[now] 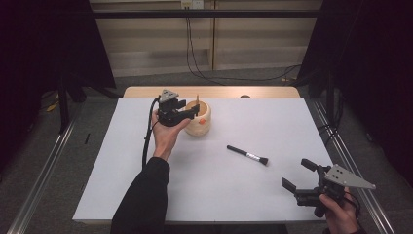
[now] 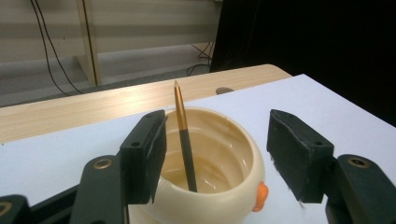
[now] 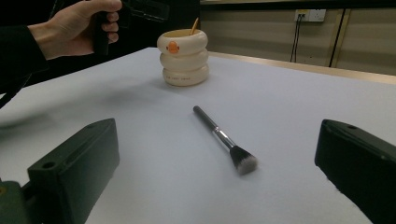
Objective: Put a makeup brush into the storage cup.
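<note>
Left gripper view shows a thin brush (image 2: 186,140) standing tilted in the cream cup (image 2: 233,186) near the bench's (image 1: 122,195) far edge, the left gripper (image 2: 219,154) open around it without touching. Near the right edge, the right gripper (image 1: 296,174) stands wide open and empty, a black makeup brush (image 1: 247,155) lying just ahead.

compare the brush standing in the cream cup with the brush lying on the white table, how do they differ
The slim black brush with the gold tip stands leaning inside the cream ringed duck cup; the black makeup brush with the silver ferrule lies flat on the white table. The first has its lower end hidden in the cup; the second shows its fluffy bristles. Neither is touched by a gripper, and both have black handles.
</note>
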`<state>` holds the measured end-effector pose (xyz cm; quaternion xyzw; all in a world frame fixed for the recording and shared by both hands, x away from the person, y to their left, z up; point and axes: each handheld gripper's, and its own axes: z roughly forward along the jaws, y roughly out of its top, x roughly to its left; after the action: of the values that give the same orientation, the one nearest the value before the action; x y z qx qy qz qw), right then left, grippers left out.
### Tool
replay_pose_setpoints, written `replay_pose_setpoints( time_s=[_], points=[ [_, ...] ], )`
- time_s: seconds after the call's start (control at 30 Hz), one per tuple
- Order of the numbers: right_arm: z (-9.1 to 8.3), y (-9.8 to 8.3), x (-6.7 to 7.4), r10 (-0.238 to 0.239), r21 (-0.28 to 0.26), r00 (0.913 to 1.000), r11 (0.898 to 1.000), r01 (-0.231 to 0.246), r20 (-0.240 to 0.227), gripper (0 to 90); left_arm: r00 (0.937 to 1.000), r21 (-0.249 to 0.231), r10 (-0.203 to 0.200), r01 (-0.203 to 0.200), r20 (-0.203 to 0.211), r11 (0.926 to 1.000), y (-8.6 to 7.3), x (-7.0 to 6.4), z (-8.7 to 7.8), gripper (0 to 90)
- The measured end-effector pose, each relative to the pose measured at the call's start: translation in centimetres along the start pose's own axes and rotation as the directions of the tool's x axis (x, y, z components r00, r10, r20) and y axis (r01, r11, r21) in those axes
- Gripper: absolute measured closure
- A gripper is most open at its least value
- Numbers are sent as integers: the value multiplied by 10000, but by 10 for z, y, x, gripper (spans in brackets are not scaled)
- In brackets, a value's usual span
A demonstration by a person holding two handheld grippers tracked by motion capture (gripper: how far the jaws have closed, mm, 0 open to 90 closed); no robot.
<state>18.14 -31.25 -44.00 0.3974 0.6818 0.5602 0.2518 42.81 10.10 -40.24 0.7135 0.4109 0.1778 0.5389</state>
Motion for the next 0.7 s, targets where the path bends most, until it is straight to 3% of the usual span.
replay_pose_setpoints(
  time_s=[0.13, 0.23, 0.33, 0.4, 0.5, 0.7],
  points=[
    [0, 0, 0, -8, 10, 10000, 10000, 8, -10, 0, 9998, 238, 181, -179, -62, 9996, 1, -2, -5, 206],
    [1, 0, 1, 65, -9, 10000, 10000, -65, 67, 0, 9993, 361, 379, -380, 14, 9986, 3, -3, -10, 152],
    [1, 0, 1, -16, -5, 10000, 10000, 16, 28, 0, 9990, 298, 452, -454, 50, 9985, 3, -4, -14, 145],
    [1, 0, 1, -48, 32, 10000, 10000, 48, 34, 0, 9995, 134, 287, -288, 98, 9995, 2, -5, -20, 96],
    [1, 0, 0, -113, 55, 9999, 9999, 112, 12, 0, 9991, 99, 366, -368, 202, 9993, 0, -4, -24, 28],
    [1, 0, 0, -70, 56, 10000, 10000, 69, 45, 0, 9993, 64, 375, -376, 54, 9993, -5, -3, -36, 28]
  ],
)
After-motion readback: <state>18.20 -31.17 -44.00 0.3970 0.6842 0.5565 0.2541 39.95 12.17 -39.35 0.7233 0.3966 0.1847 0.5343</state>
